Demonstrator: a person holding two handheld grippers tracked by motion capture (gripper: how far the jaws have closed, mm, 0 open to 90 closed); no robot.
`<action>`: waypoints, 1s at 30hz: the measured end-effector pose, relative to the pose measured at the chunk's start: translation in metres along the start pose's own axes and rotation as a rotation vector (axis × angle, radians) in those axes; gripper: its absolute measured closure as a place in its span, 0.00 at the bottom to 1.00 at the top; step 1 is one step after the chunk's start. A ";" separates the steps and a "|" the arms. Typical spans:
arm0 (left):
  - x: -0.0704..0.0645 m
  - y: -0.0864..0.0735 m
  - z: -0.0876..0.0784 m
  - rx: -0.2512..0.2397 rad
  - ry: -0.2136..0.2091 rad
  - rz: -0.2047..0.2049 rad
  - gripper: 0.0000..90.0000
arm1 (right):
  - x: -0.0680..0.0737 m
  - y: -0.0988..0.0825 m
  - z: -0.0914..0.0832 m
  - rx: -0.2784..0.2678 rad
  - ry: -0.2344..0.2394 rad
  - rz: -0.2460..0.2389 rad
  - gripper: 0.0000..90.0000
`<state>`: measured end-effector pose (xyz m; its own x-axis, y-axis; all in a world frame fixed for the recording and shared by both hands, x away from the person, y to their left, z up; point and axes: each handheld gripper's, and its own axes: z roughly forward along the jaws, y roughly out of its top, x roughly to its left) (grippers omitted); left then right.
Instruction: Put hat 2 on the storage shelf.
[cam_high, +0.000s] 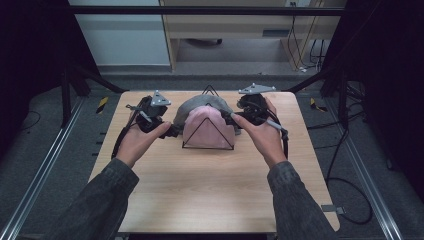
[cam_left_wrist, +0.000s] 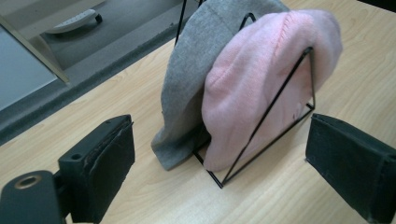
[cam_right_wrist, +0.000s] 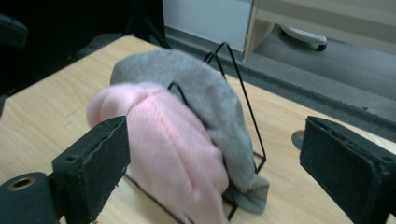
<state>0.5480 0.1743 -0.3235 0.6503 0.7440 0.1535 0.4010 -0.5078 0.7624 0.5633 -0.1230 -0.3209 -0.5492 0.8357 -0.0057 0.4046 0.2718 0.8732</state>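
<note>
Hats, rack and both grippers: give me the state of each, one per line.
pink hat: draped on the rack, nearest the person
grey hat: draped behind the pink one
wire rack: upright on the table
left gripper: open, empty
right gripper: open, empty

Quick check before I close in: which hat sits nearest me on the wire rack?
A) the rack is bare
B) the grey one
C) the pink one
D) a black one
C: the pink hat hangs on the rack's front triangle, with the grey hat behind it.
</note>
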 end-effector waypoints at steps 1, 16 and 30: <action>-0.001 -0.001 -0.001 0.003 0.001 0.000 0.07 | 0.001 -0.003 -0.003 0.005 0.002 -0.001 0.09; -0.011 -0.052 -0.028 0.036 -0.005 -0.002 0.05 | 0.006 -0.051 -0.028 0.051 -0.006 -0.006 0.09; -0.009 -0.094 -0.022 0.085 -0.020 -0.016 0.06 | -0.009 -0.098 -0.034 0.106 -0.033 0.021 0.10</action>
<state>0.4902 0.2246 -0.3830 0.6562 0.7436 0.1284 0.4643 -0.5320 0.7081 0.5038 -0.1732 -0.3897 -0.5159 0.8566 -0.0052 0.4918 0.3012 0.8170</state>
